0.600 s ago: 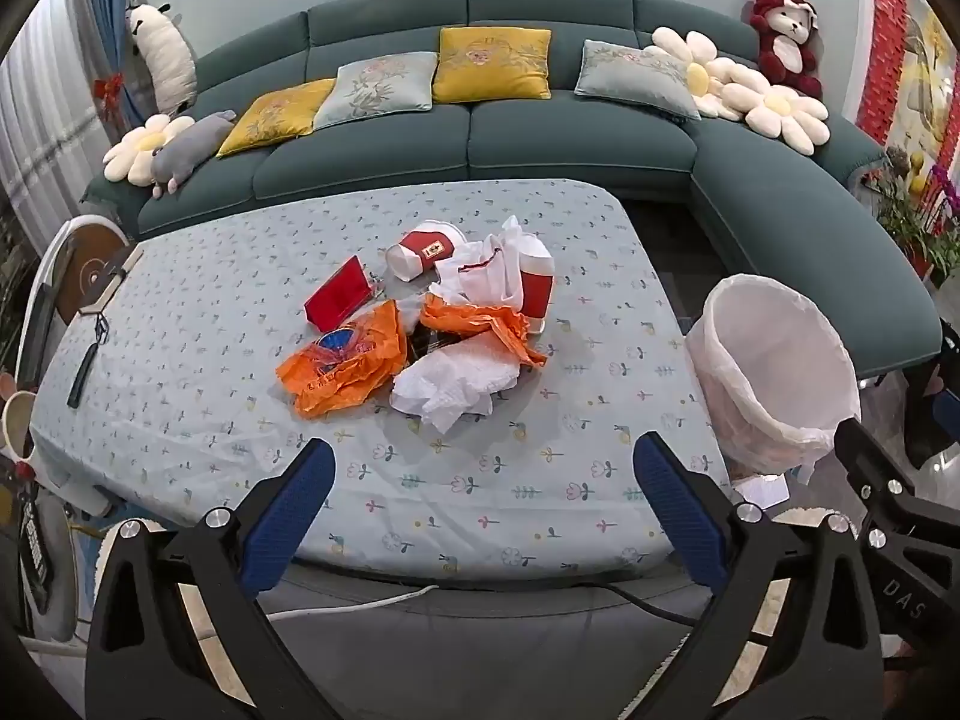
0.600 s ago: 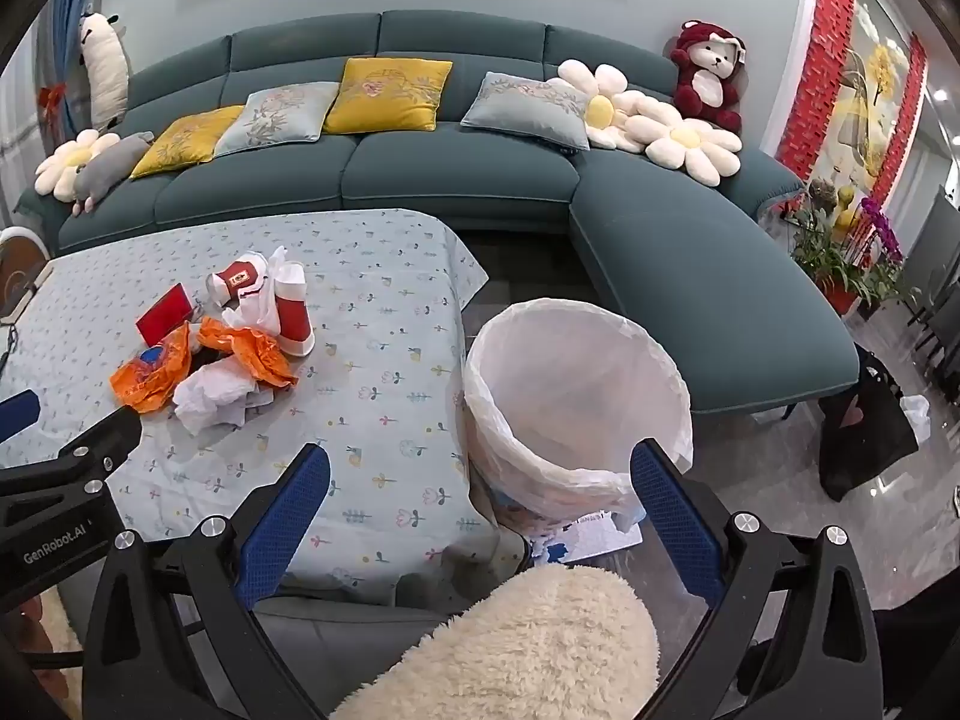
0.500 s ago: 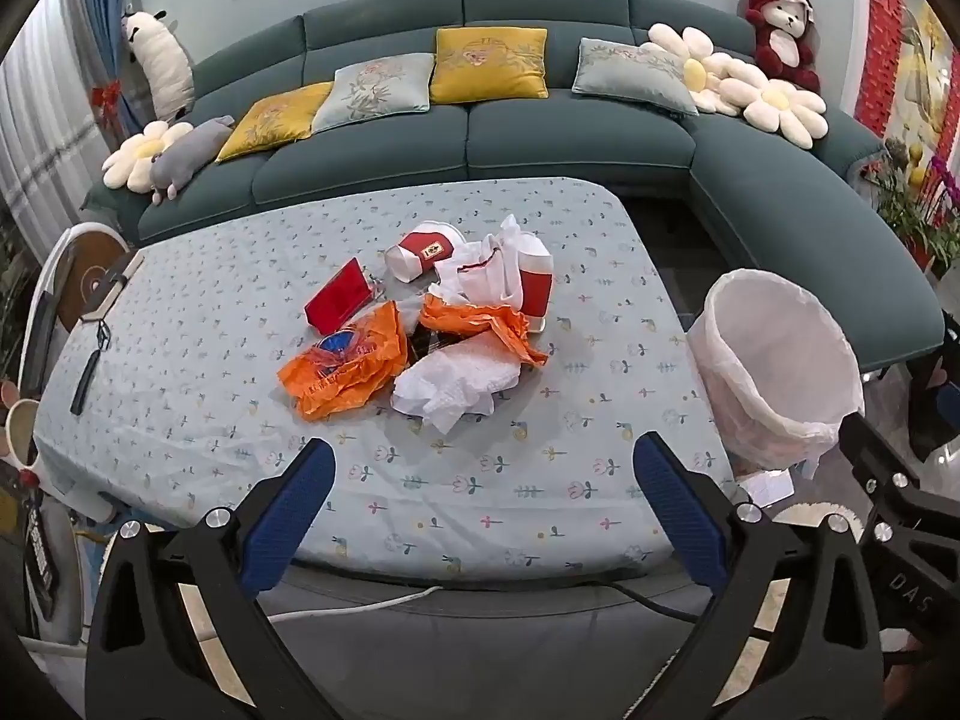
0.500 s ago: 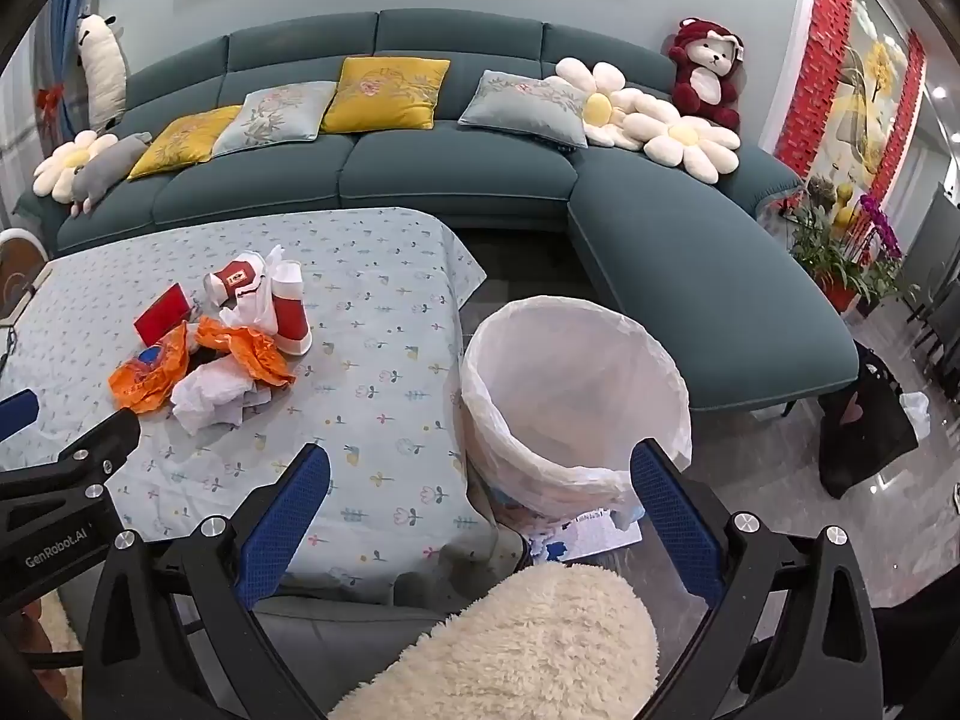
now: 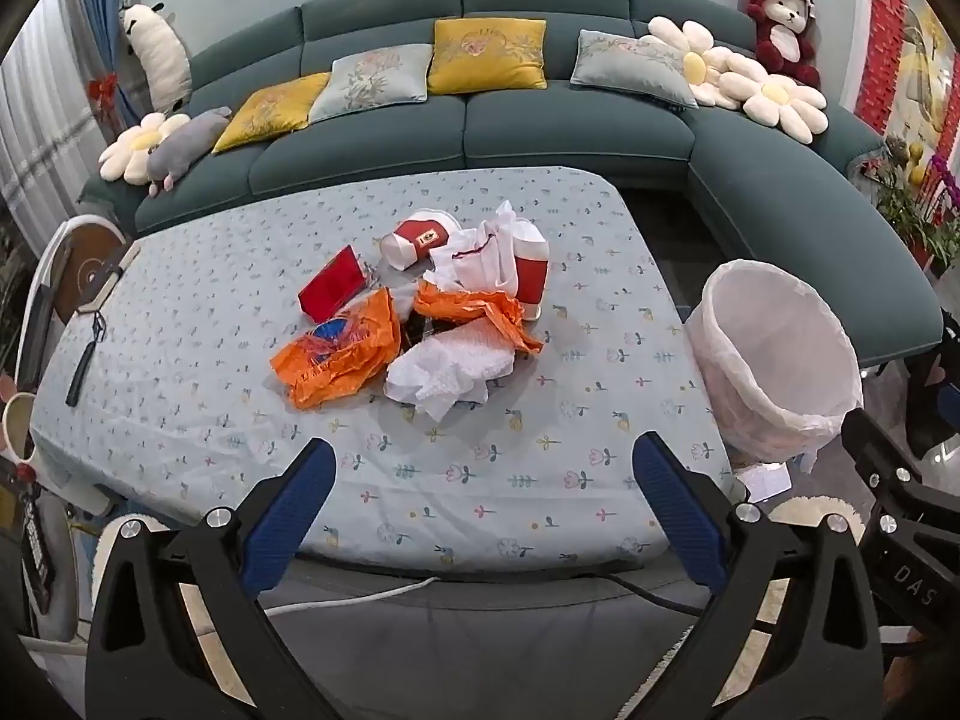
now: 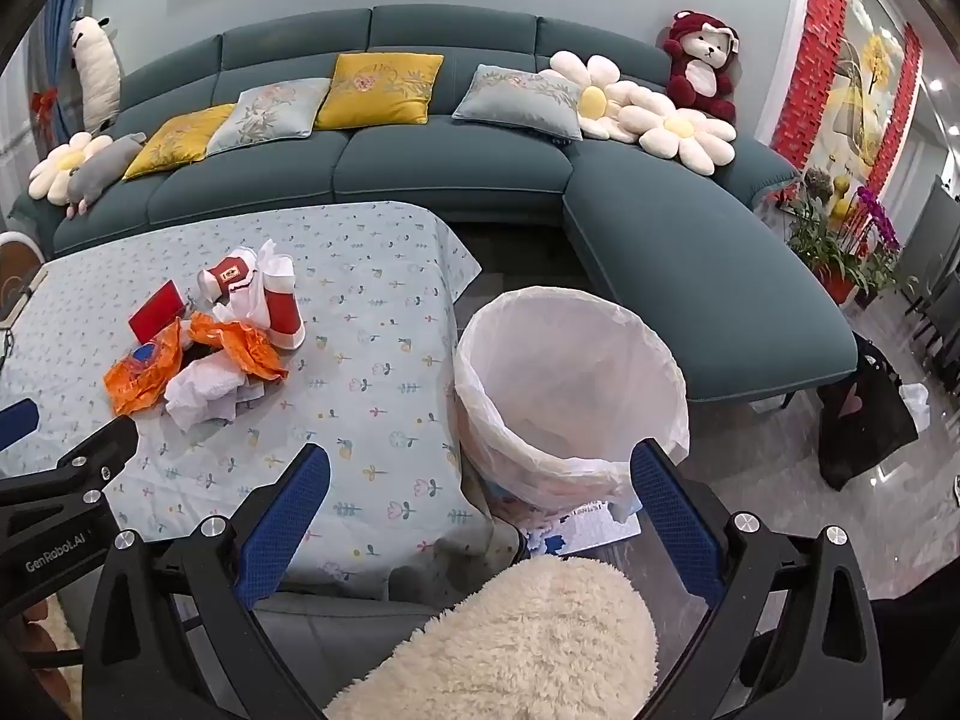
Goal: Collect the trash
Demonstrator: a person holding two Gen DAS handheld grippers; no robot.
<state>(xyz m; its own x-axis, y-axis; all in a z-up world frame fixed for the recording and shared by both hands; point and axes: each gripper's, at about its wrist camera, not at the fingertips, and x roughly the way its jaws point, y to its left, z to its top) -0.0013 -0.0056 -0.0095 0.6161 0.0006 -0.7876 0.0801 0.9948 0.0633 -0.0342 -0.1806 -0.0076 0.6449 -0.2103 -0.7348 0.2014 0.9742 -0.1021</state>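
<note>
A heap of trash lies mid-table: orange plastic bags (image 5: pixel 336 360) (image 6: pixel 141 375), crumpled white paper (image 5: pixel 450 372) (image 6: pixel 201 387), a red card (image 5: pixel 331 290) (image 6: pixel 155 310), a tipped red-and-white cup (image 5: pixel 417 238) (image 6: pixel 225 276), an upside-down red cup (image 5: pixel 531 273) (image 6: pixel 285 315). A bin lined with a white bag (image 5: pixel 774 354) (image 6: pixel 570 387) stands on the floor right of the table. My left gripper (image 5: pixel 477 480) is open over the table's near edge, short of the heap. My right gripper (image 6: pixel 477 483) is open near the bin's front rim, holding nothing.
The table (image 5: pixel 180 408) wears a flowered cloth, with a dark strap (image 5: pixel 84 360) at its left. A teal corner sofa (image 5: pixel 576 138) with cushions wraps behind. A fluffy cream thing (image 6: pixel 522 642) sits below my right gripper. Papers (image 6: pixel 591 525) lie on the floor by the bin.
Both views have drifted slightly; the heap, the bin and both open grippers stay as they were.
</note>
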